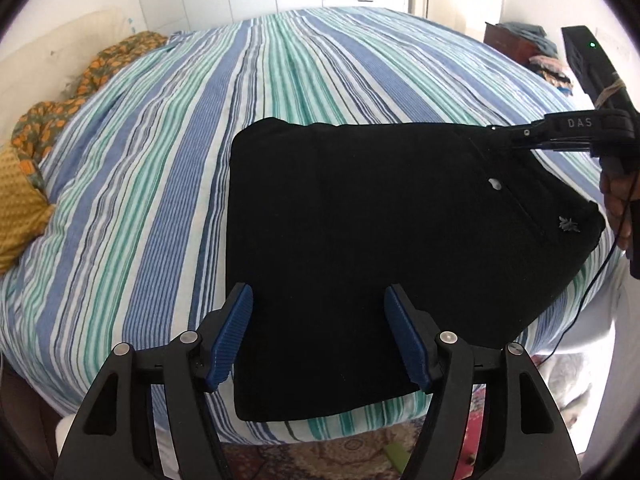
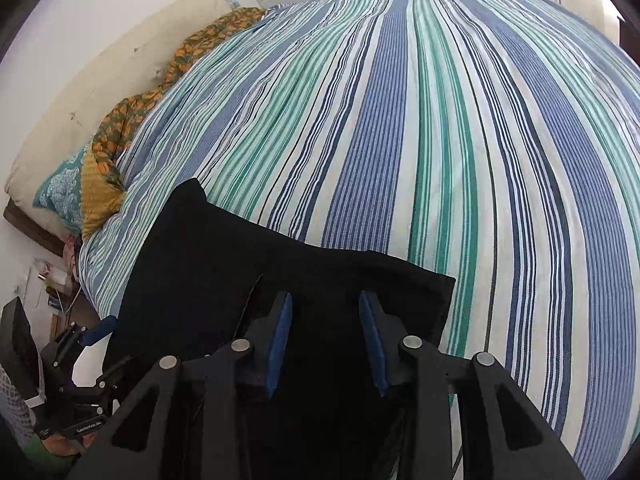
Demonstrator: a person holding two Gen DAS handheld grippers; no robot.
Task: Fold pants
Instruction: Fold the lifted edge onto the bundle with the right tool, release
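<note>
Black pants (image 1: pixel 360 232) lie folded into a flat block on the striped bed; they also show in the right wrist view (image 2: pixel 224 264). My left gripper (image 1: pixel 318 300) is open, its blue pads over the near left part of the pants, holding nothing. My right gripper (image 2: pixel 325 308) is open above the waist end of the pants. It shows from the side in the left wrist view (image 1: pixel 496 130), at the far right corner near a white button (image 1: pixel 495 184). The left gripper also shows in the right wrist view (image 2: pixel 92 336), at the bed's edge.
The blue, green and white striped bedspread (image 1: pixel 200 120) covers the bed. An orange patterned cloth (image 1: pixel 80 80) and pillows lie along the left side. A heap of clothes (image 1: pixel 548 60) sits at the far right. A patterned rug (image 1: pixel 340 452) lies below the bed's near edge.
</note>
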